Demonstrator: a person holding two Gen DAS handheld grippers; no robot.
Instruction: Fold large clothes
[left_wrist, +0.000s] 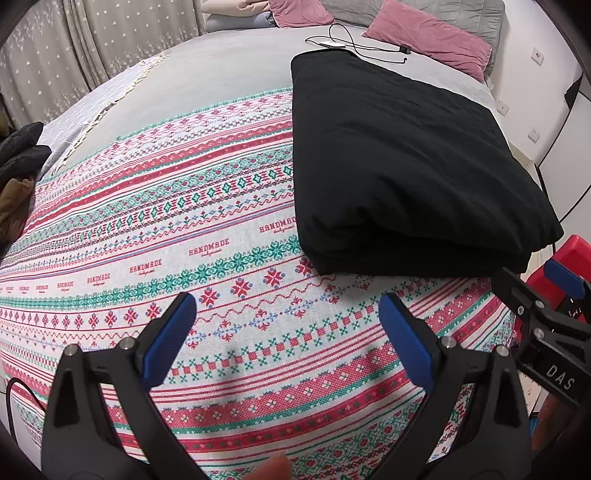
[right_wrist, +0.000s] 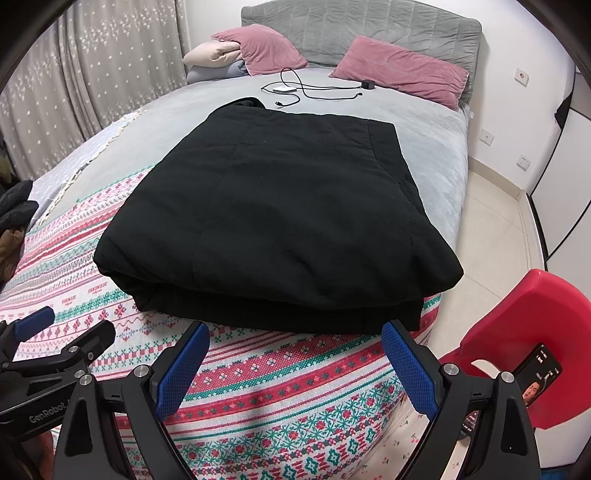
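A large black padded garment (right_wrist: 280, 206) lies folded into a thick rectangle on the bed's right side, partly on the patterned red, green and white blanket (right_wrist: 258, 391). In the left wrist view the same black garment (left_wrist: 402, 166) fills the upper right. My right gripper (right_wrist: 295, 336) hovers just in front of the garment's near edge, open and empty. To the left of the garment, over the patterned blanket (left_wrist: 184, 240), my left gripper (left_wrist: 288, 306) is open with nothing between its blue pads. Each gripper shows at the edge of the other's view.
Two pink pillows (right_wrist: 402, 70) and a grey headboard (right_wrist: 362, 33) stand at the far end. A white charger with black cables (right_wrist: 295, 88) lies on the grey sheet. A red plastic chair (right_wrist: 524, 325) holding a phone (right_wrist: 539, 373) stands at the right. Dark clothes (left_wrist: 18, 147) are piled at the left.
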